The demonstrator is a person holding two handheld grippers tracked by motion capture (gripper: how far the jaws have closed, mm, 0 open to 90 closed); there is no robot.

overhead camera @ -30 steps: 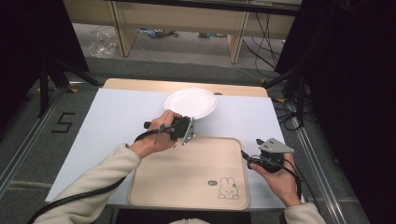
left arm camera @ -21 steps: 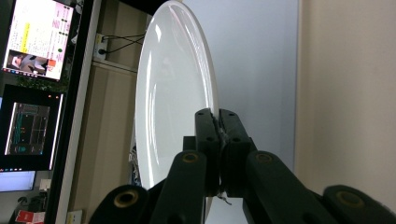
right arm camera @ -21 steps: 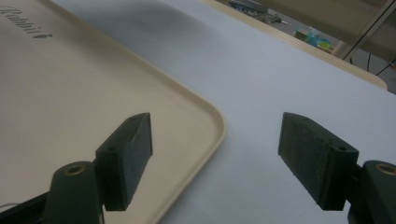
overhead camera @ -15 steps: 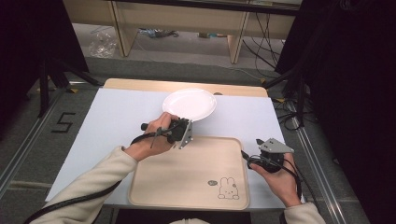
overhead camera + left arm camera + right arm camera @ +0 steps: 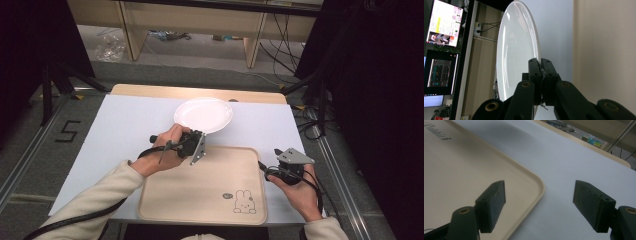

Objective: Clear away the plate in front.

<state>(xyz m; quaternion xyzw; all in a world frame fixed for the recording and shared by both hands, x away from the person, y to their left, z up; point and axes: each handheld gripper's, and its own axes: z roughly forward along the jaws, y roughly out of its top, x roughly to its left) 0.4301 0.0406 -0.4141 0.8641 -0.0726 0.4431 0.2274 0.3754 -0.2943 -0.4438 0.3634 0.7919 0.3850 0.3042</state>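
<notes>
A white plate [image 5: 202, 114] [image 5: 516, 50] sits at the far middle of the white table mat, just beyond a beige tray [image 5: 200, 187] printed with a rabbit. My left gripper [image 5: 198, 134] [image 5: 541, 62] is rolled on its side and shut on the plate's near rim, which runs between its two pads. My right gripper [image 5: 263, 168] [image 5: 540, 202] rests by the tray's right edge with its jaws wide open. One of its jaws is over the tray's corner [image 5: 534, 182] and the other over the mat; nothing is between them.
The white mat [image 5: 125, 125] [image 5: 579, 157] covers a wooden table with free room at left and right. Shelving, cables and a plastic bag lie on the floor beyond. Monitors [image 5: 441, 22] show in the left gripper view.
The left gripper and the plate have shifted very slightly toward the tray. The right hand has stayed put.
</notes>
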